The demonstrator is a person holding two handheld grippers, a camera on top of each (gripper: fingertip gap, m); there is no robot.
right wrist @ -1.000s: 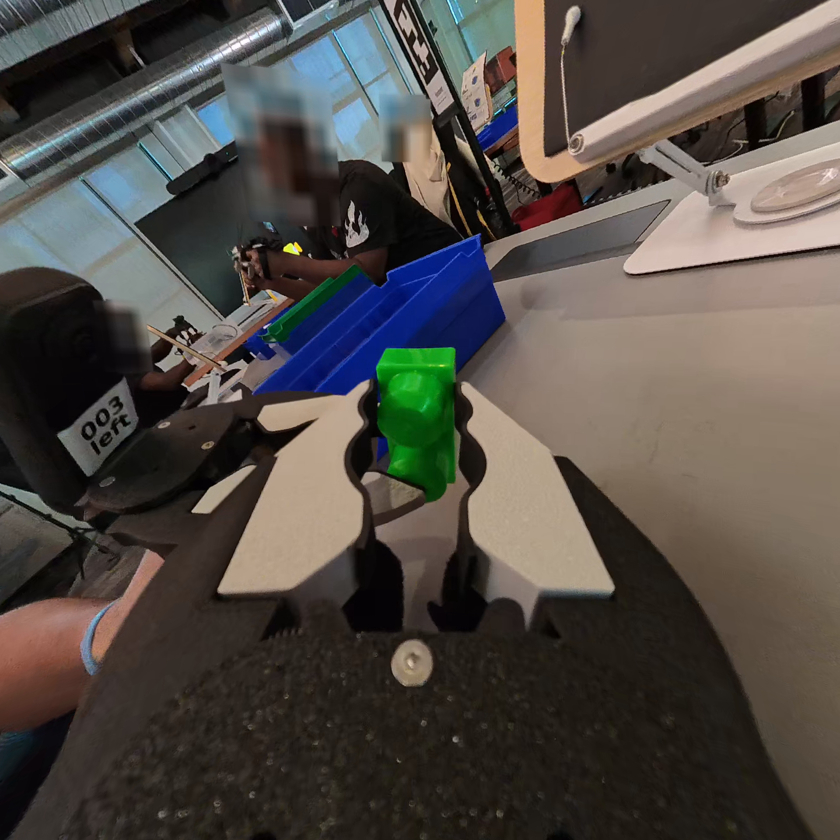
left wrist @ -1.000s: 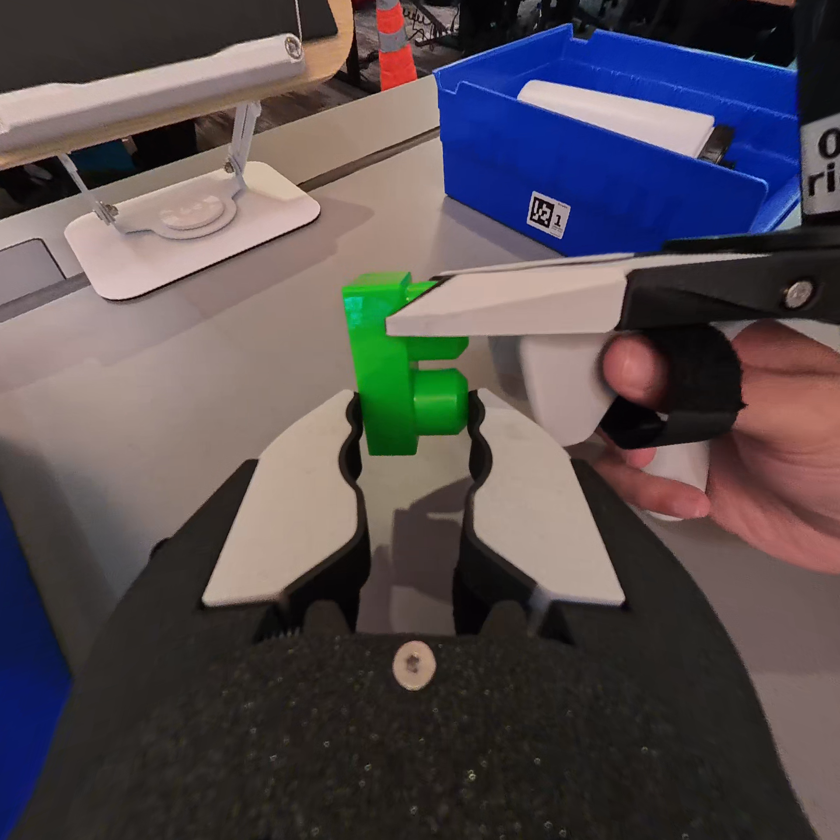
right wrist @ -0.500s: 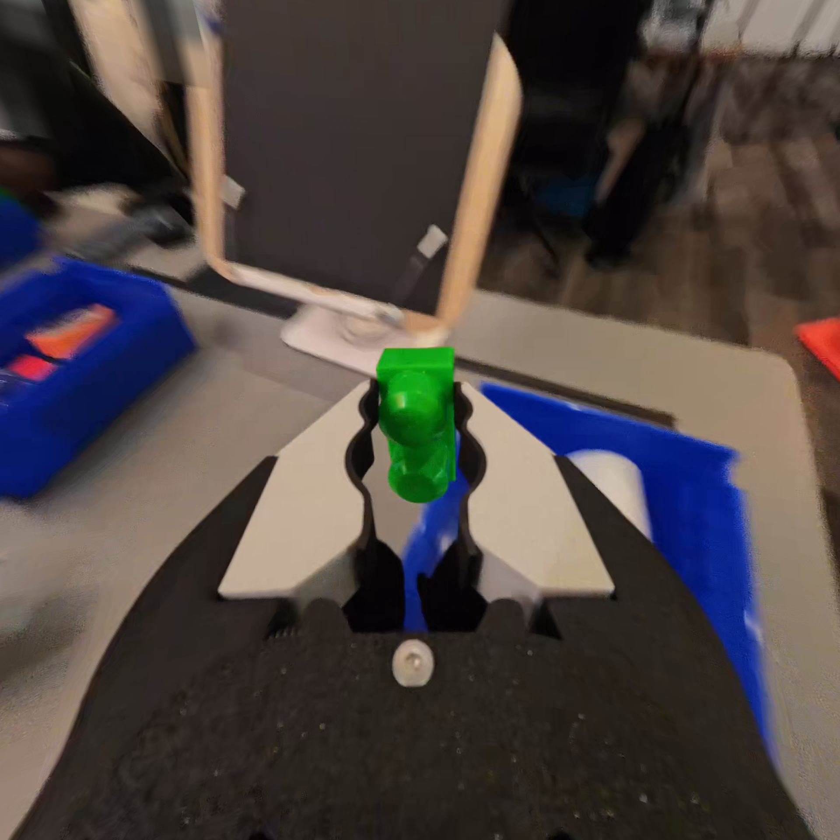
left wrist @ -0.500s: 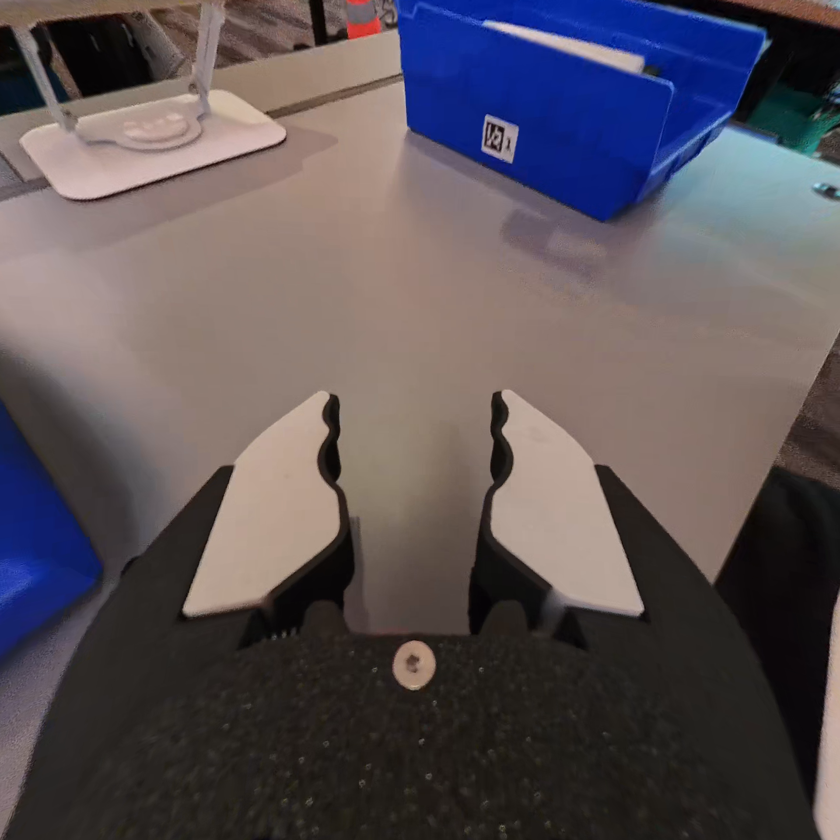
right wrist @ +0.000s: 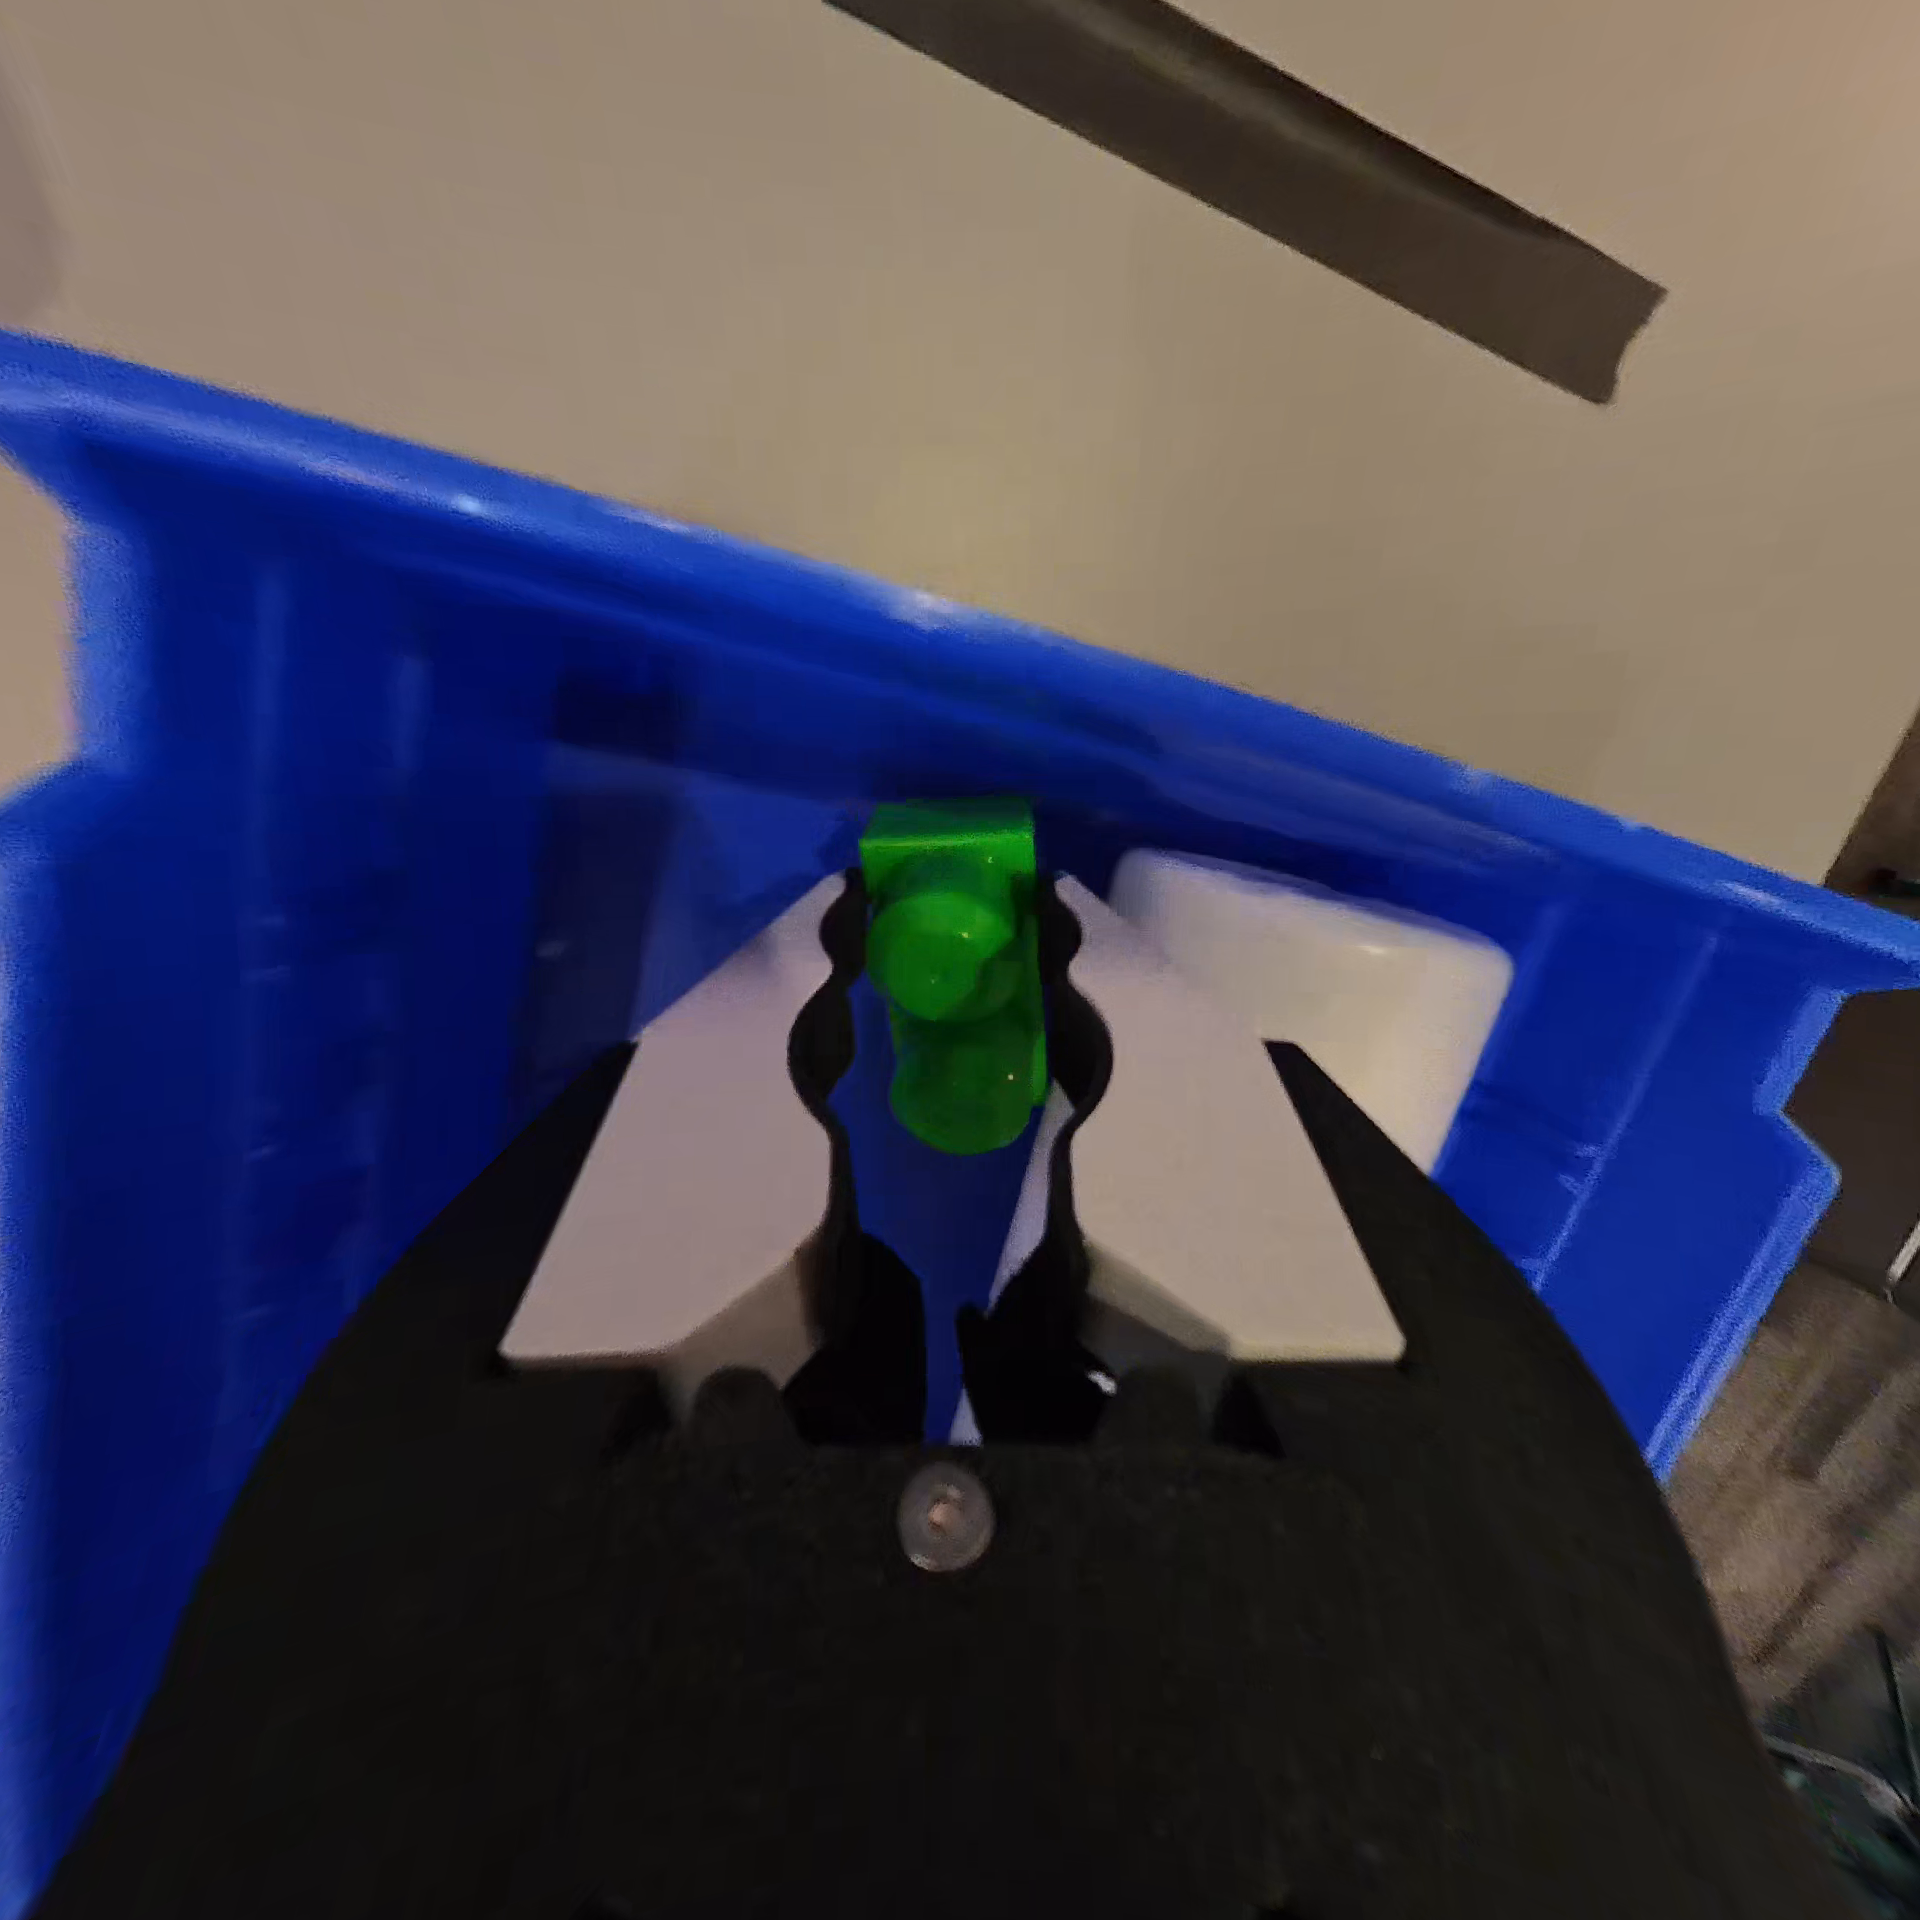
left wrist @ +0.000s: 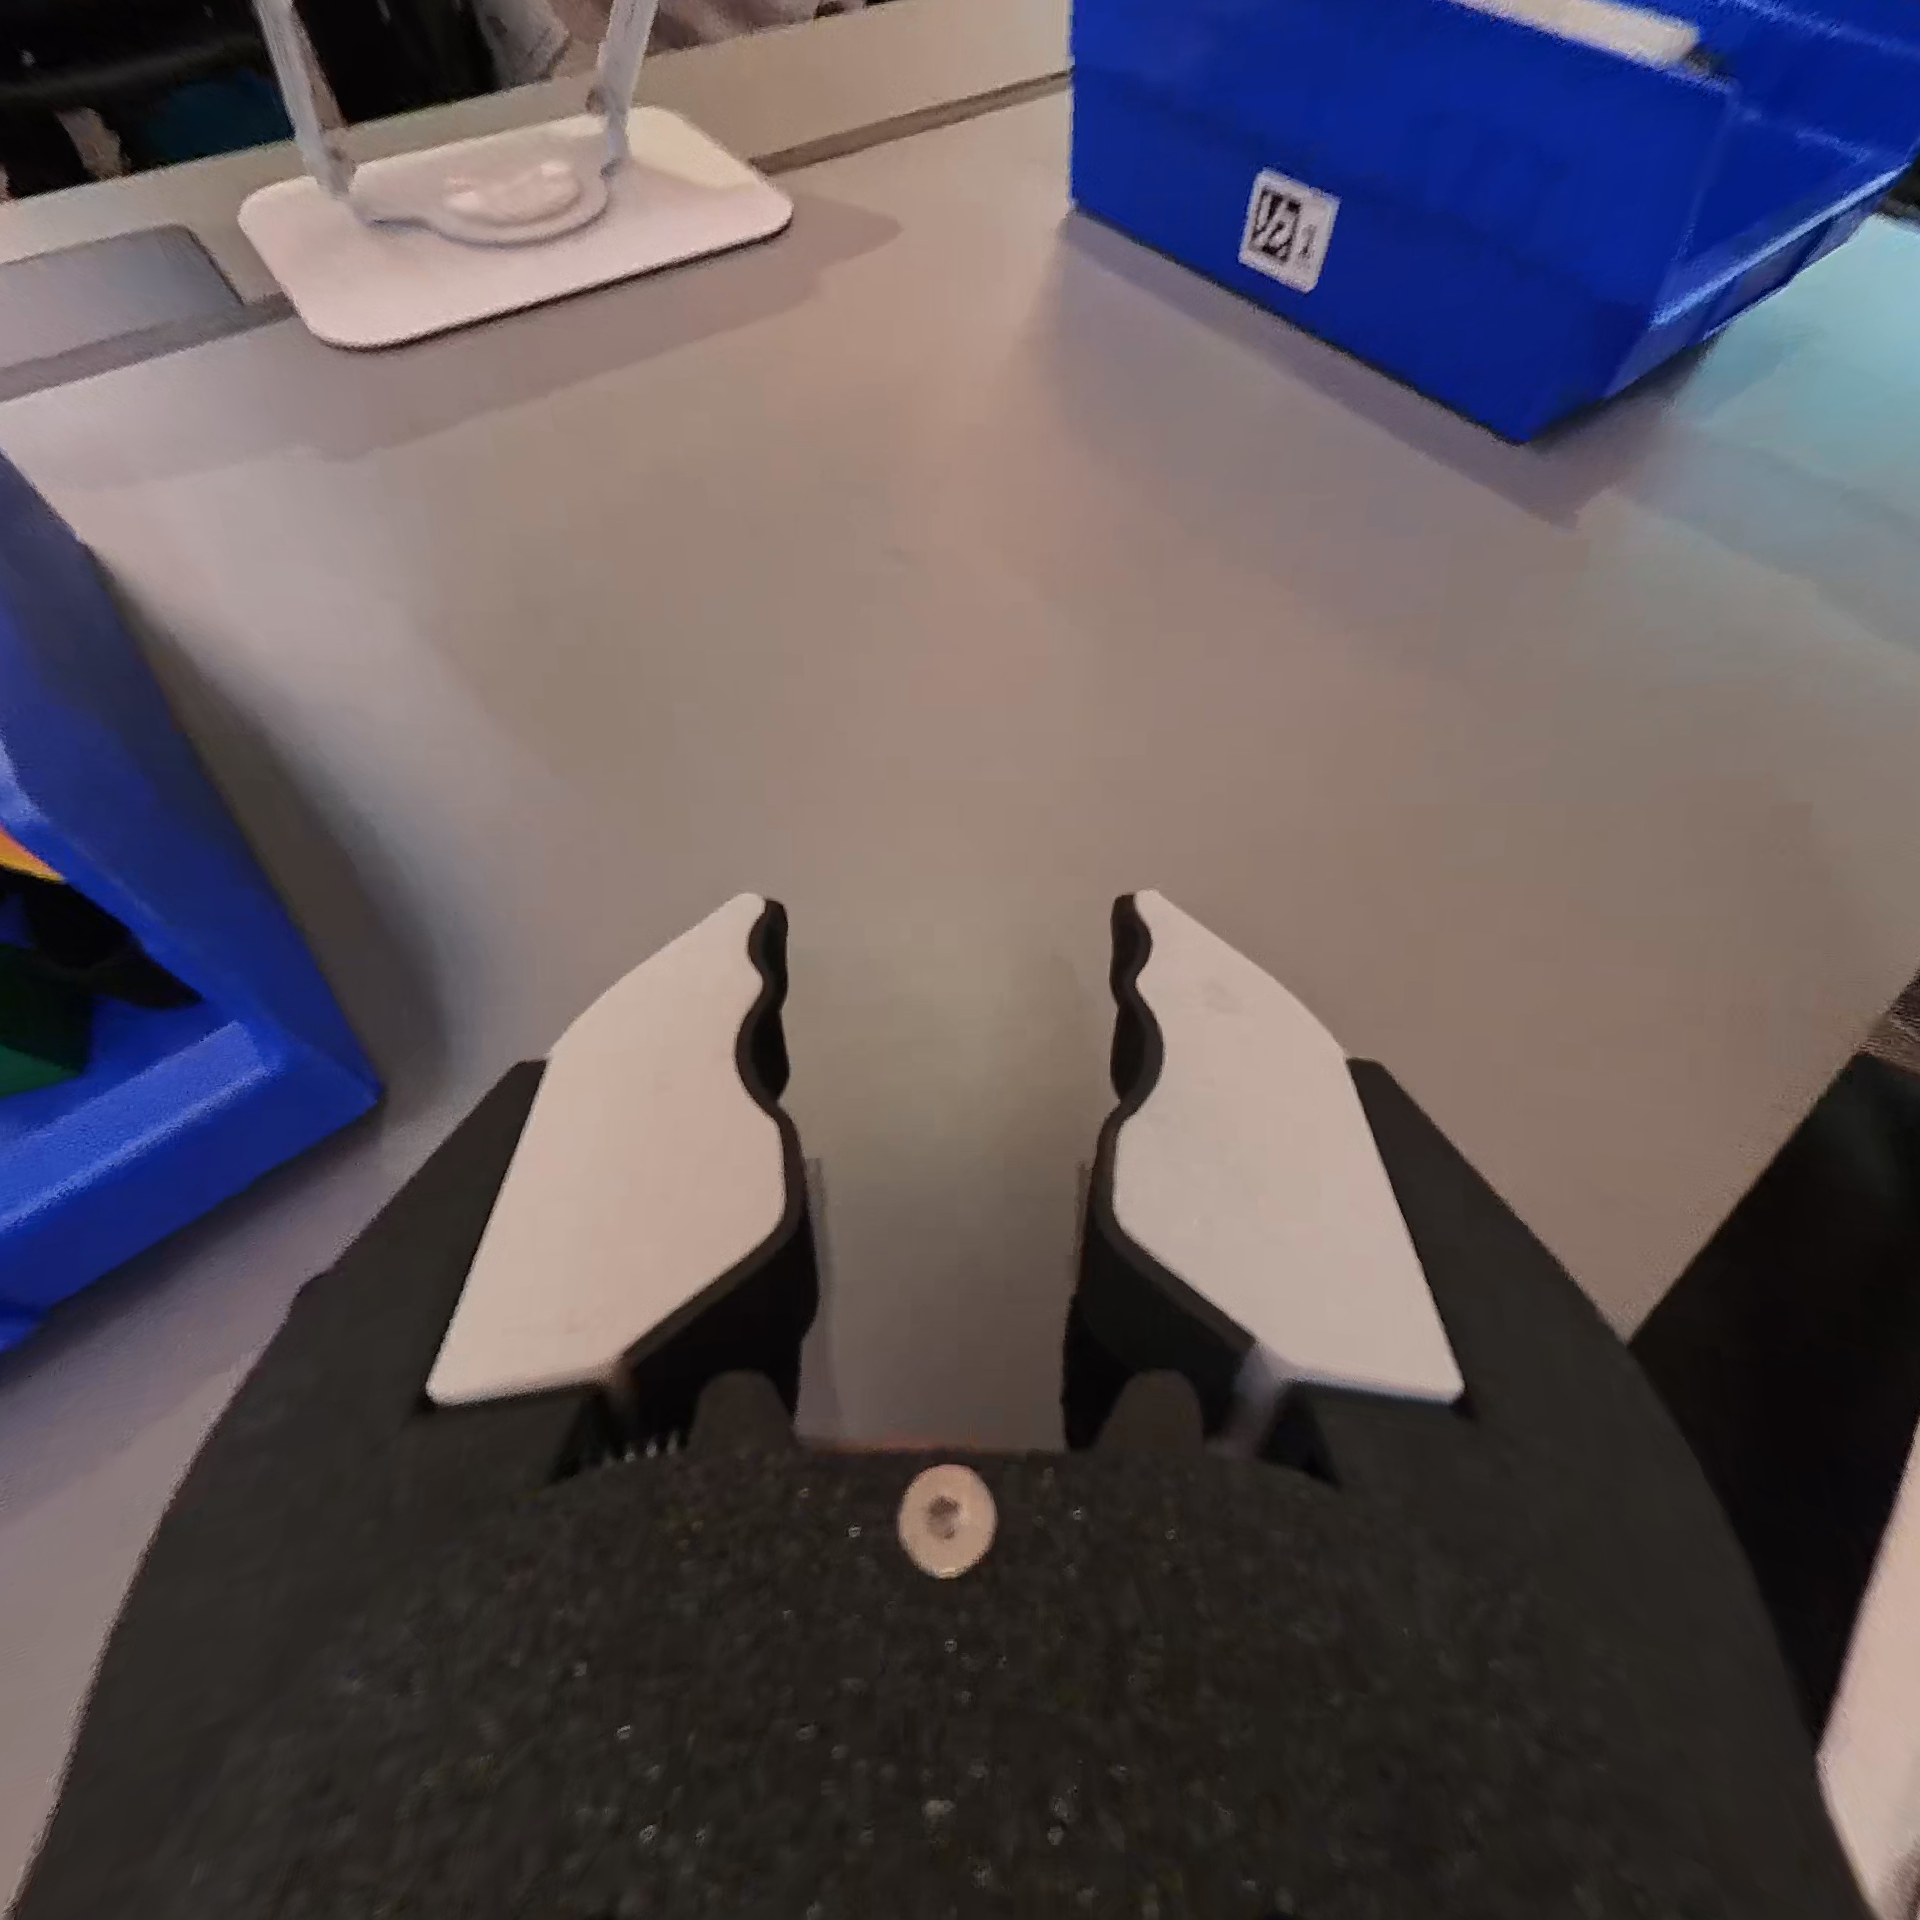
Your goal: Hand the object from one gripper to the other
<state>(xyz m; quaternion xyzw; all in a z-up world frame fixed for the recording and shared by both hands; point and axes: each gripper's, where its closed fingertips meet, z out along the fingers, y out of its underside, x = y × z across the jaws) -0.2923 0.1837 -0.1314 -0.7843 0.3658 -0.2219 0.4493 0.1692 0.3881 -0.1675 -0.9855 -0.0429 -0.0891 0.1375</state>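
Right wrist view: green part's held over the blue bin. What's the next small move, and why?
Probably lower a little, then open. The right gripper is shut on the green part, above the blue bin beside a white object. The left gripper is open and empty, so the handover looks done.

Both the left gripper [left wrist: 948, 920] and right gripper [right wrist: 951, 904] have white wavy-edged jaws, black bodies, one silver screw.

Green pegged block [right wrist: 951, 977] (upright) over blue bin [right wrist: 416, 727].

Green part [right wrist: 951, 977]: glossy smooth plastic. Bin [right wrist: 312, 727] at 12: shiny blue plastic. Table [left wrist: 935, 623]: matt grey, smooth. Gripper [left wrist: 948, 935] body: rough black.
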